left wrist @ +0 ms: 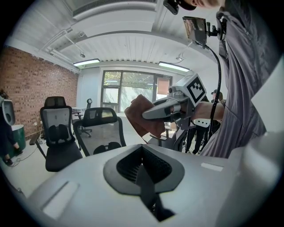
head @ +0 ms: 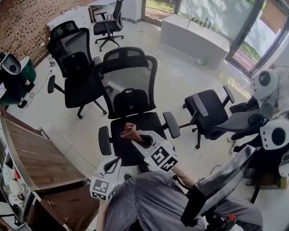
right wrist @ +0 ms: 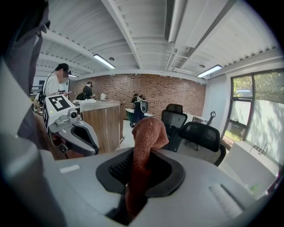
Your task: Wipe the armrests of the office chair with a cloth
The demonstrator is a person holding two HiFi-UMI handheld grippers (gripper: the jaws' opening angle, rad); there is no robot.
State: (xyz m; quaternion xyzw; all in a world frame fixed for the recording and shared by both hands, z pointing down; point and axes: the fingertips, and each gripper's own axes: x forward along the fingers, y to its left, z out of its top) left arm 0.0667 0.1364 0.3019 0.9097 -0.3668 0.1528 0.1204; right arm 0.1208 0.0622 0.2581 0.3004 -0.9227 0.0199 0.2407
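Looking down, my right gripper (head: 137, 136) and its cube hide part of the chair (head: 128, 74) seat at frame centre. Its jaws pinch the brown cloth (right wrist: 145, 142) above that seat, between the armrests (head: 104, 140), with its lower end lost between them. My left gripper (left wrist: 144, 179), lower left, has its jaws pressed together on nothing.

Open-plan office, by the look of it. 4 black swivel seats on a pale glossy floor (head: 180, 81): middle chair (head: 131, 101), left chair (head: 74, 67), far chair (head: 108, 20), right chair (head: 208, 110). Wooden counter (head: 38, 155) at near left. Brick wall (head: 22, 27) along the far left, tall windows (head: 212, 13) at far right with a long white counter (head: 194, 36) below, strip lights (right wrist: 104, 61) overhead.
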